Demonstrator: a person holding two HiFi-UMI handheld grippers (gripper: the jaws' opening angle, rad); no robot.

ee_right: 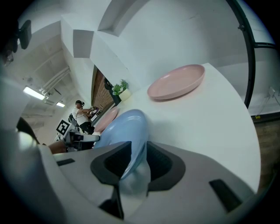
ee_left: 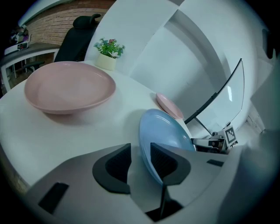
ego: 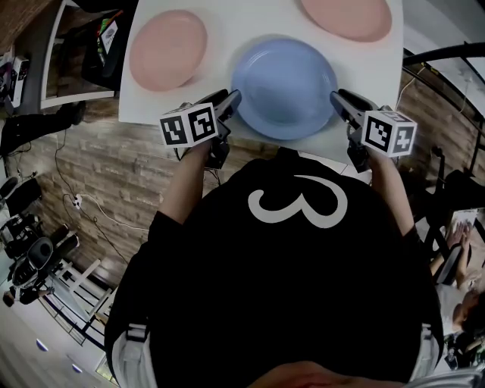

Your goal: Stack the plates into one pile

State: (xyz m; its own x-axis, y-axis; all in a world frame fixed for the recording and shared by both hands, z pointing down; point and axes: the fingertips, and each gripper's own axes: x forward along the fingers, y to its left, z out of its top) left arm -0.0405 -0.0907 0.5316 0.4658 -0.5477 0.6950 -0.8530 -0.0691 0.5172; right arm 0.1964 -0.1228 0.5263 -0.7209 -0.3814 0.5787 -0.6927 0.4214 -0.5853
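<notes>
White worktop [ego: 220, 23] carries all three plates, none stacked yet: left pink plate [ego: 168, 49] and right pink plate [ego: 347, 15] sit well apart, blue plate [ego: 284, 87] nearest the person. The right gripper [ego: 339, 98] clamps its rim; the left gripper [ego: 232, 98] straddles the opposite rim, jaws not yet pinching.

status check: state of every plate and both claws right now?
blue plate: at the near edge of the table, unstacked, rim between both claws.
left pink plate: on the table, alone, untouched.
right pink plate: on the table, alone, untouched.
left claw: open, blue plate rim between the pads, gap on one side.
right claw: shut on the blue plate rim.
</notes>
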